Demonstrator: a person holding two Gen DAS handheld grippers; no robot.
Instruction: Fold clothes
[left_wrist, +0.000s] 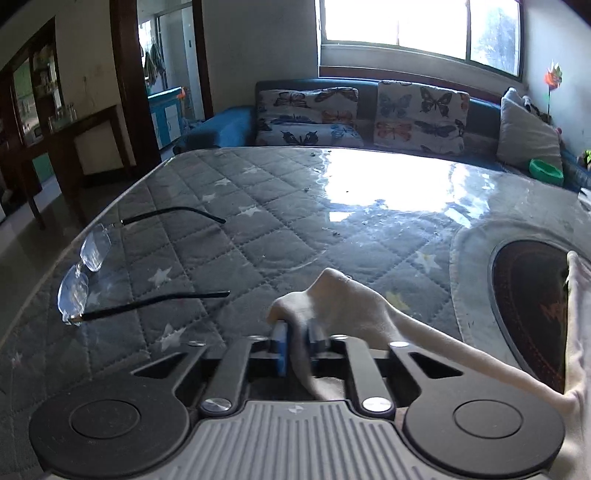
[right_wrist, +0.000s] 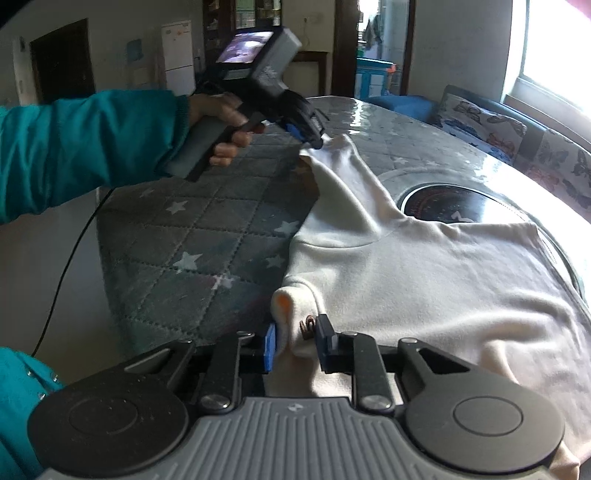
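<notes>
Cream fabric is being pinched between the blue pads of the right tool (right_wrist: 295, 347) at the bottom centre of the right wrist view; the jaws are standing narrowly apart with a bunched hem of the white garment (right_wrist: 424, 273) pressed between them. In the upper middle of that view, the left tool (right_wrist: 314, 142) is being held by a hand (right_wrist: 221, 122) in a teal sleeve (right_wrist: 85, 147), and its jaws are pressed together on a raised corner of the same garment, as is confirmed low in the left wrist view (left_wrist: 297, 350). The garment is lying mostly flat across the right half of the quilted bench (right_wrist: 192, 236), partly covering a dark round plate (right_wrist: 454, 206).

Folding is judged to be at an early stage: two points are gripped and lifted, but no crease is yet being shown, and every fold is left to do.

Open bench is being offered toward the left of both views, though a pair of glasses (left_wrist: 88, 273) is resting near the left edge and should be avoided. The near bench edge is running just below the right tool.
</notes>
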